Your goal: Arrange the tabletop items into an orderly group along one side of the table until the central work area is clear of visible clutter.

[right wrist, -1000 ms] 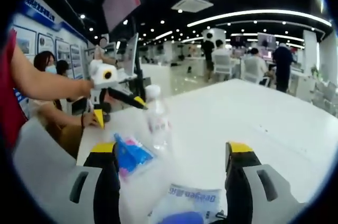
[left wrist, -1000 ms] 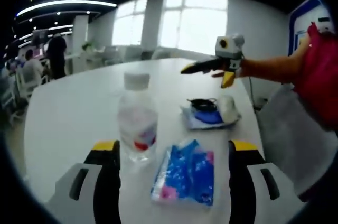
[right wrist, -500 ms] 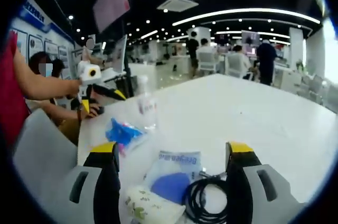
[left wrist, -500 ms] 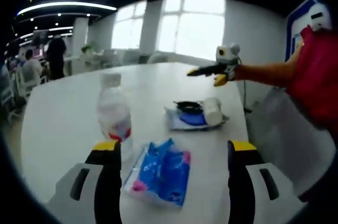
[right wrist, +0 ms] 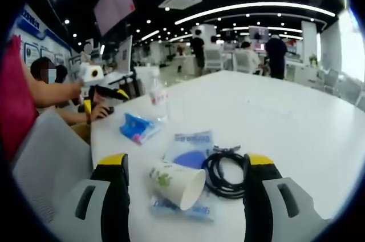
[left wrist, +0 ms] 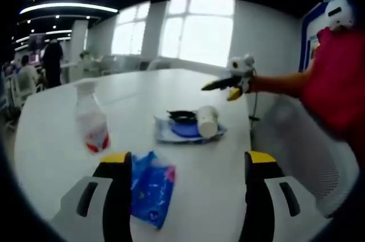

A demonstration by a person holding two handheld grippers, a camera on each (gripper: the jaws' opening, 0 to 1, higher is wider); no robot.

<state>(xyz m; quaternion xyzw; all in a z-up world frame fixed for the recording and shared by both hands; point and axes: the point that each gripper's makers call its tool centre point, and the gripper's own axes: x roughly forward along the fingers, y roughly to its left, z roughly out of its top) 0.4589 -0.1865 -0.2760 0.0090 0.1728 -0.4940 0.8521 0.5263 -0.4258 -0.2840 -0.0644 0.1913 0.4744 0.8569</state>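
Both cameras pulled back over the last second, nothing on the surface (right wrist: 296,122) actually moved. Left claw (left wrist: 182,162) and right claw (right wrist: 183,165) hang released, empty. Bottle (left wrist: 91,125) at 10 o'clock, blue packet (left wrist: 149,190), tipped paper cup (right wrist: 177,184) and cable (right wrist: 225,170) unsorted.

Upright water bottle (right wrist: 158,100), blue packet (right wrist: 137,128), tipped paper cup (right wrist: 178,184), coiled black cable (right wrist: 224,172)

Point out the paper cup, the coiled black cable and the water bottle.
paper cup (right wrist: 175,184): right gripper view, on its side wall as it lies tipped over.
coiled black cable (right wrist: 223,169): right gripper view, on the loops of the coil.
water bottle (left wrist: 91,126): left gripper view, on its body above the label.
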